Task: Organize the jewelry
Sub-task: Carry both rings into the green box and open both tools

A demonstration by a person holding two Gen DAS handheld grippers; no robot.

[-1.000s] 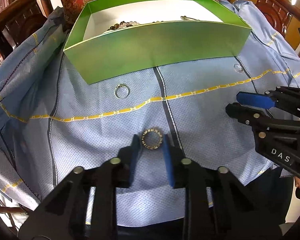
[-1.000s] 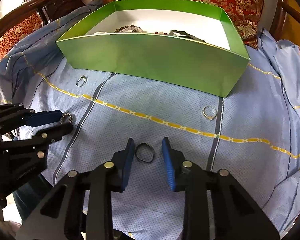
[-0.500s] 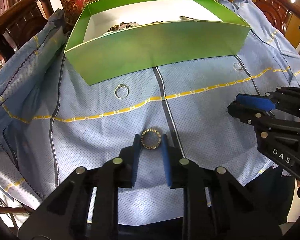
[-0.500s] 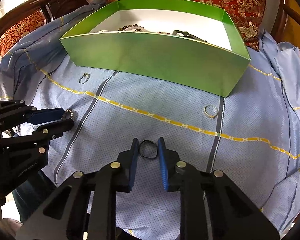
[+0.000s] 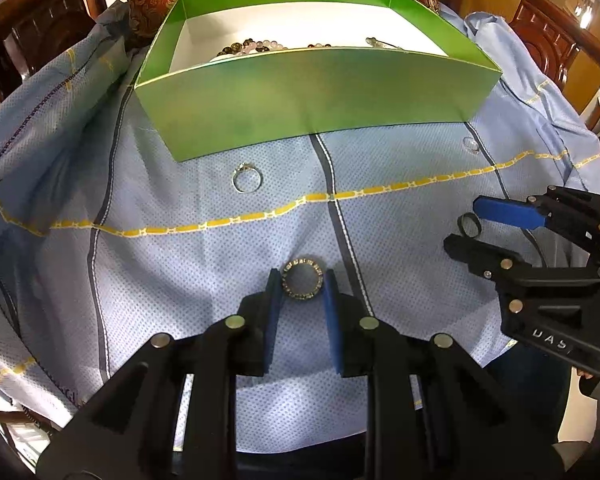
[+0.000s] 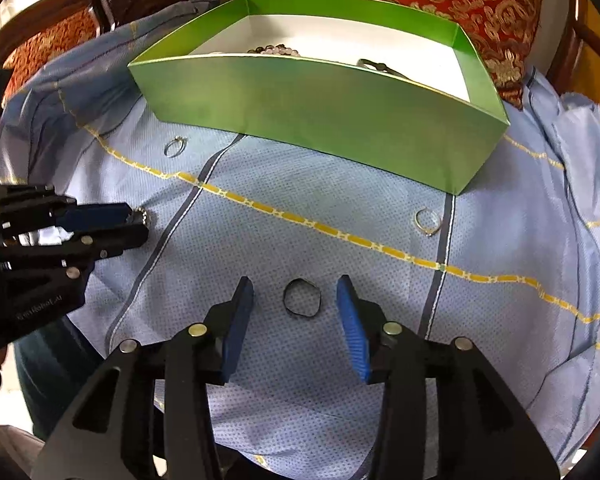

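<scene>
a: fingers? left gripper (image 5: 300,288) pinches the studded ring (image 5: 302,283) on the blue cloth (image 5: 180,280).
b: right gripper (image 6: 296,304) jaws are opening, black ring (image 6: 302,298) loose between. green box (image 5: 312,96) sits beyond.

Each view is taken from just behind a gripper's own two fingers, close above the blue cloth (image 5: 204,288) and tilted steeply down toward it. In the left wrist view the left gripper (image 5: 300,286) is framed at the bottom edge, with the right gripper (image 5: 470,222) seen at the right edge. In the right wrist view this is mirrored. The green box (image 6: 320,116) at the cloth's far edge is shared by both views.
</scene>
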